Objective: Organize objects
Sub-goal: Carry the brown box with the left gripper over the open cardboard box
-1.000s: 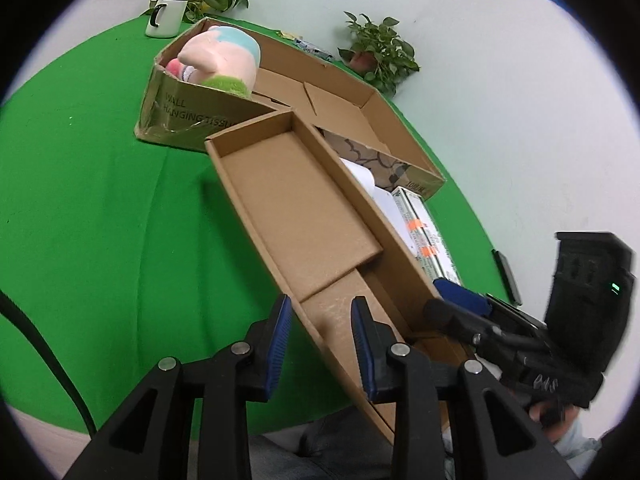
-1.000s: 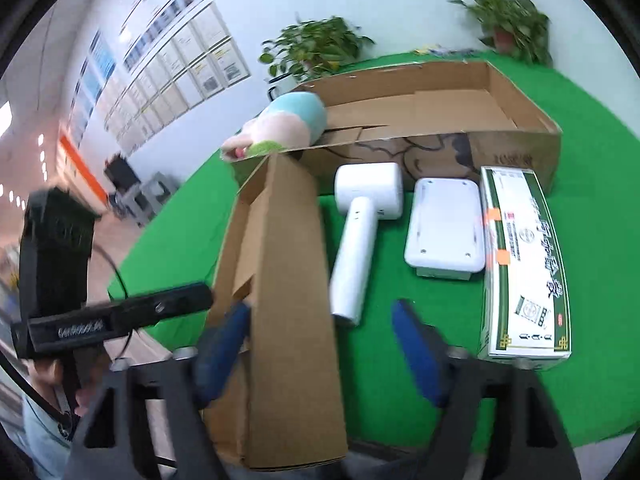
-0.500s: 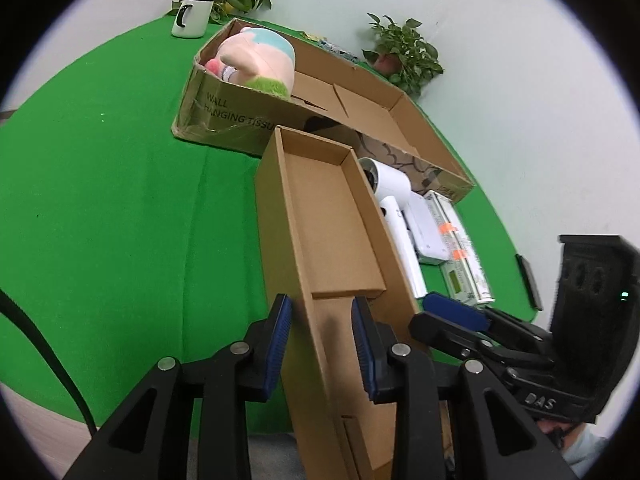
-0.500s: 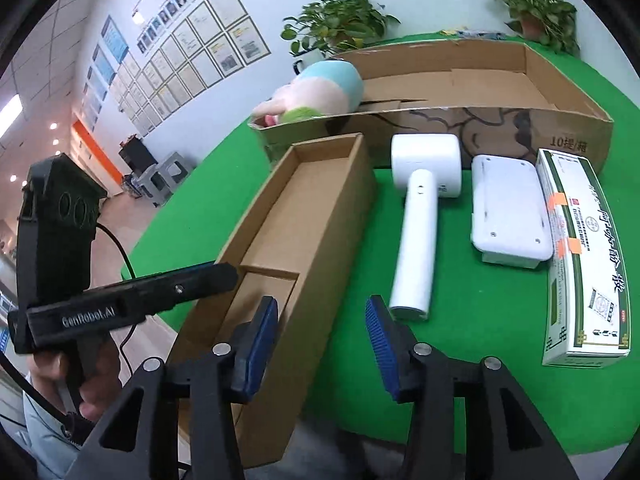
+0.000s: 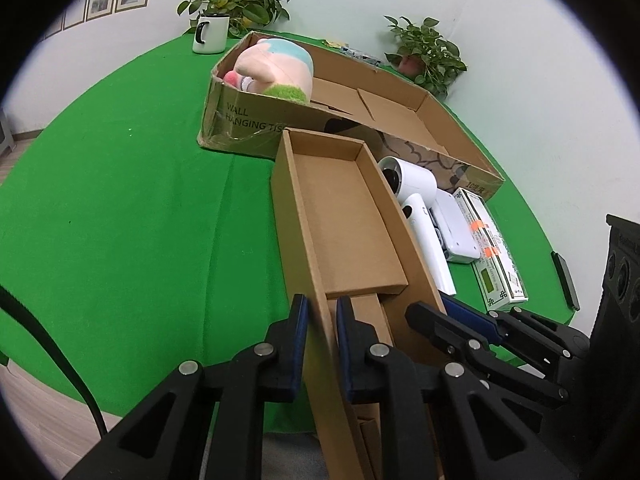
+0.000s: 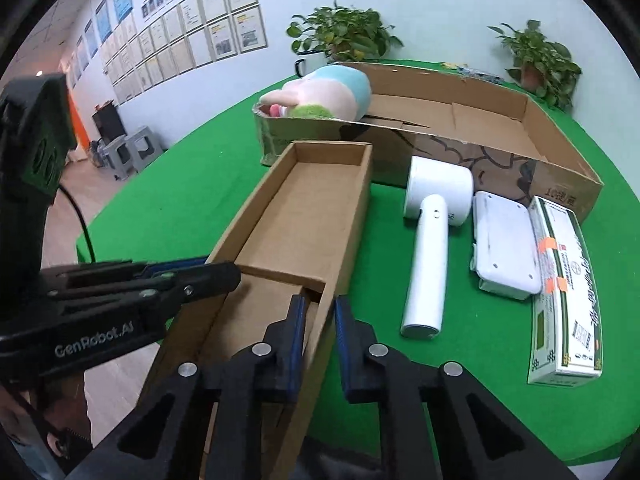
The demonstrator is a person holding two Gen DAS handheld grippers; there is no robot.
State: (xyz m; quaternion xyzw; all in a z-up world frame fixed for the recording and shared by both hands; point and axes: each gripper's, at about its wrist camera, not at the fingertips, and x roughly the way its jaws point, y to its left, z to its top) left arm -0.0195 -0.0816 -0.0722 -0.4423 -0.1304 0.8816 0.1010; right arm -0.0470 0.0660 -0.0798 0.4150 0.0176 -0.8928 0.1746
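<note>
A long narrow cardboard box (image 5: 340, 208) lies open-topped on the green table, its near end toward me. My left gripper (image 5: 320, 308) is closing its jaws on the box's left wall, blue pads on either side of the cardboard. My right gripper (image 6: 318, 308) is closing on the right wall (image 6: 344, 240) the same way. Each gripper shows in the other's view: the right gripper (image 5: 452, 312), the left gripper (image 6: 208, 268). Right of the box lie a white handheld device (image 6: 428, 248), a flat white case (image 6: 504, 240) and a green-and-white carton (image 6: 564, 288).
Behind stands a large shallow cardboard box (image 5: 400, 120) with a plush toy (image 5: 276, 68) in its left end. A mug (image 5: 210, 34) and two potted plants (image 6: 344, 36) sit at the table's far edge. A dark flat object (image 5: 564, 280) lies at the right edge.
The narrow box has swung from tilted and skewed to lying straight on the table. Both grippers have closed onto its side walls; the right gripper shifted left onto the right wall.
</note>
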